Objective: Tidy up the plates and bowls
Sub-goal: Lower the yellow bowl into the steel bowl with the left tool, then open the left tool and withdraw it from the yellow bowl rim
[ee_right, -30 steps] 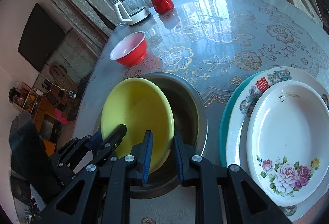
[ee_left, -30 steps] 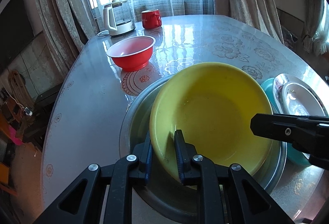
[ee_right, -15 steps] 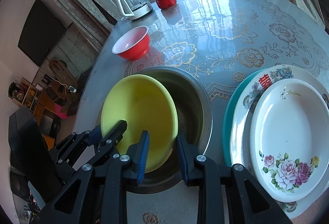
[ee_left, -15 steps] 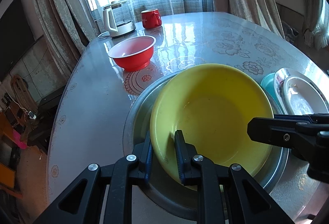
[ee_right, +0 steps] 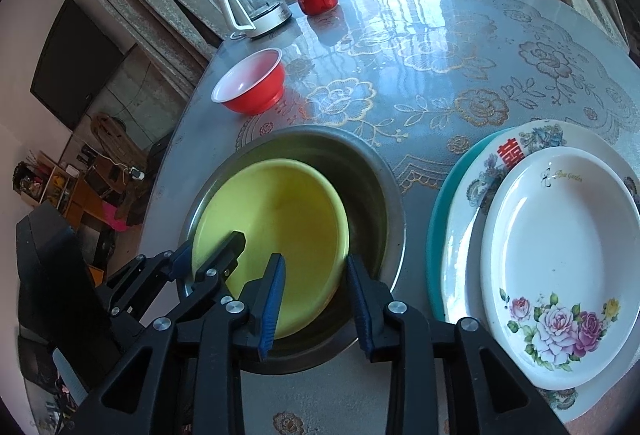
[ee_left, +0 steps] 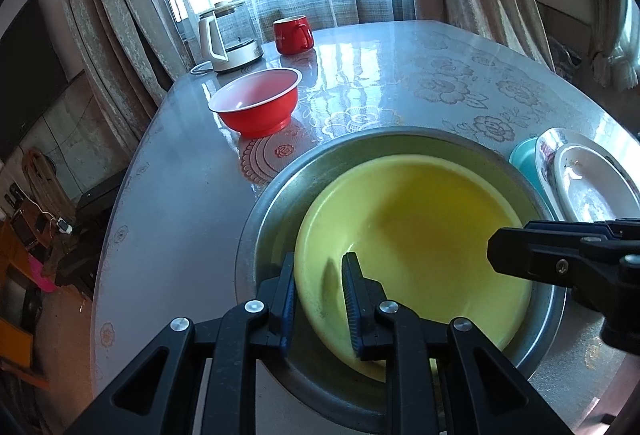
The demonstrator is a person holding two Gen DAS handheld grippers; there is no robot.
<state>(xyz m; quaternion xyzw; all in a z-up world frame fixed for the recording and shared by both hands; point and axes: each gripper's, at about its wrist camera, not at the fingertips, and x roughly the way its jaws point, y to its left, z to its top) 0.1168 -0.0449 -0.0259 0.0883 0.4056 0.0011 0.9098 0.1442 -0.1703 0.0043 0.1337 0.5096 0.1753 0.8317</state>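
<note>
Both claws at yellow bowl (ee_left: 420, 235) in steel basin (ee_left: 276, 203); L claw (ee_left: 320, 287) opening, rim between.

Yellow bowl (ee_left: 420, 235) inside steel basin (ee_left: 280, 195)

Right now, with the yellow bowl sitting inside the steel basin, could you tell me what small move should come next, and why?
Probably finish opening the left gripper and draw it back. The yellow bowl already rests inside the steel basin, and the left jaws, opening now, straddle its near rim with a gap showing. The right gripper is already open around the rim. The red bowl waits beyond.
</note>
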